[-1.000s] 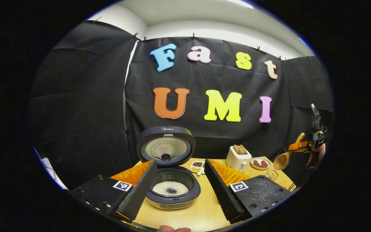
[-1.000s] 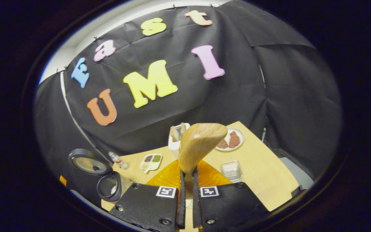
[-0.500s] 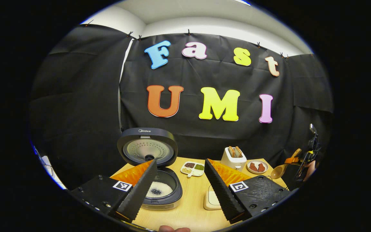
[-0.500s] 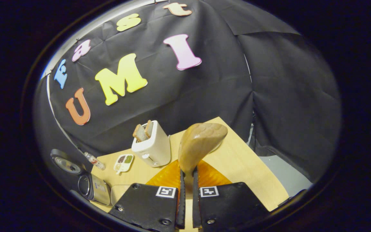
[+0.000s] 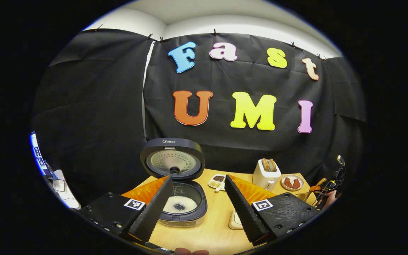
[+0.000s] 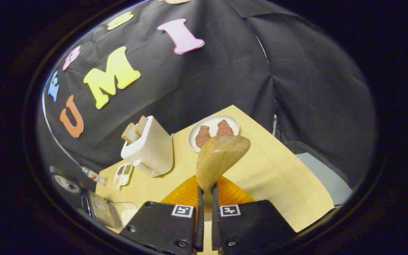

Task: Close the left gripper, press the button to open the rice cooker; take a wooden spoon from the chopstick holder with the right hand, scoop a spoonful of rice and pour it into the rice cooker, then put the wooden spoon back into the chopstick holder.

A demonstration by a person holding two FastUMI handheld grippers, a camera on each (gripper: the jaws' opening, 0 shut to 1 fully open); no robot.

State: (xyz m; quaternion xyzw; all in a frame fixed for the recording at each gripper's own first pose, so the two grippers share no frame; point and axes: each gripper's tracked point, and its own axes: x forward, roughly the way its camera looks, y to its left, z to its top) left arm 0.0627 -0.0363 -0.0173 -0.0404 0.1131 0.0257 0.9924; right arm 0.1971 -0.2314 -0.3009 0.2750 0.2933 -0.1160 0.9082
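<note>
The rice cooker stands open with its lid upright and white rice in the pot. My left gripper hovers open in front of it, holding nothing. My right gripper is shut on the handle of the wooden spoon, whose bowl rises above the fingers with its rounded back toward the camera. The spoon hangs over the table's right part, near the plate. In the left gripper view the right gripper appears low at the far right edge. The cooker also sits at the lower left of the right gripper view.
A white toaster with bread stands behind the spoon, beside a plate of meat pieces. A divided dish of grains, a small bottle and a beige rice container are on the wooden table.
My right gripper has swung right and down with the spoon, so toaster and plate loom larger. The left gripper drifted slightly and stays open.
</note>
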